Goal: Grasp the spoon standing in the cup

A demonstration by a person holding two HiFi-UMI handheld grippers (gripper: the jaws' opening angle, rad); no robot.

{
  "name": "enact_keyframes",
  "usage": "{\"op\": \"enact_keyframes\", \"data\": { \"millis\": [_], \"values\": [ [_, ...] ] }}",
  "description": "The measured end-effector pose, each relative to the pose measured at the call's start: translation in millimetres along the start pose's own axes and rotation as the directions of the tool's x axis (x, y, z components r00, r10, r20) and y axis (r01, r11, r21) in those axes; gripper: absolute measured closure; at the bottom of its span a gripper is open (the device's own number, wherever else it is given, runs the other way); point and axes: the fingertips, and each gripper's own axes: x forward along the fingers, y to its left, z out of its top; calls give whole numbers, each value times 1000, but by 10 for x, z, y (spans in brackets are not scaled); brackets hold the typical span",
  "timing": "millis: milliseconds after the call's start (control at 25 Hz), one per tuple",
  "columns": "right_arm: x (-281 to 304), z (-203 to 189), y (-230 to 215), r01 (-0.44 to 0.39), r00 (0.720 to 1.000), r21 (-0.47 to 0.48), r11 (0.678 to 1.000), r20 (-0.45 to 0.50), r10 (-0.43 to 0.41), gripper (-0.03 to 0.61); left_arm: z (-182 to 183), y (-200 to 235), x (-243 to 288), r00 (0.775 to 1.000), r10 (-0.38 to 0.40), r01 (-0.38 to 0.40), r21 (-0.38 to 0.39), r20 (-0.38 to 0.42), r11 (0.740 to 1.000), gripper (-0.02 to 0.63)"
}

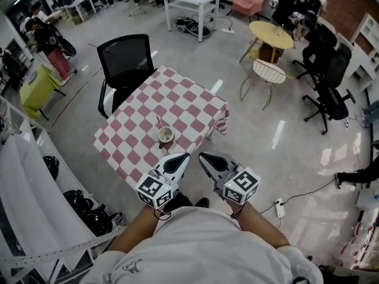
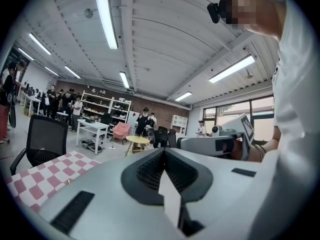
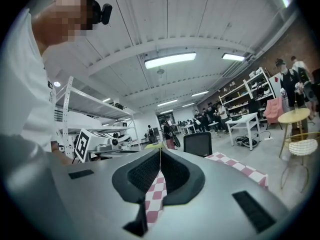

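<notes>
Spoon (image 1: 159, 123): we see it standing in the cup (image 1: 166, 136), mid-frame on the checked worktop (image 1: 177, 102).
Left gripper (image 1: 183, 157): below the cup, fingers pressed together.
Right gripper (image 1: 203, 156): lower centre, fingers pressed together too.

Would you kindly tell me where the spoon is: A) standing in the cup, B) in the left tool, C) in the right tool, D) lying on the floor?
A: the spoon stands in the cup on the checkered table, beyond the shut, empty left tool and right tool.
</notes>
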Motion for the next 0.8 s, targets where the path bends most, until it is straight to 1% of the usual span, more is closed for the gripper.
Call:
{"op": "enact_keyframes", "data": {
  "millis": [120,280,440,640,800],
  "values": [
    [84,-3,-58,-7,1000,7,1000,-3,7,546,1,115,11,1000,16,-16,-8,2,1000,603],
    [305,51,-108,-19,1000,10,1000,-1,19,546,63,296,-53,1000,26,-26,3,7,1000,603],
    [566,140,-76,-52,999,-13,999,-3,52,546,119,597,-190,998,64,-64,-12,12,998,603],
    [988,184,-27,-93,996,-15,996,-8,93,546,300,942,-402,994,102,-103,7,43,995,603],
    [1316,205,96,-128,992,-30,991,-7,128,546,343,1165,-655,991,128,-129,21,46,991,603]
  ]
}}
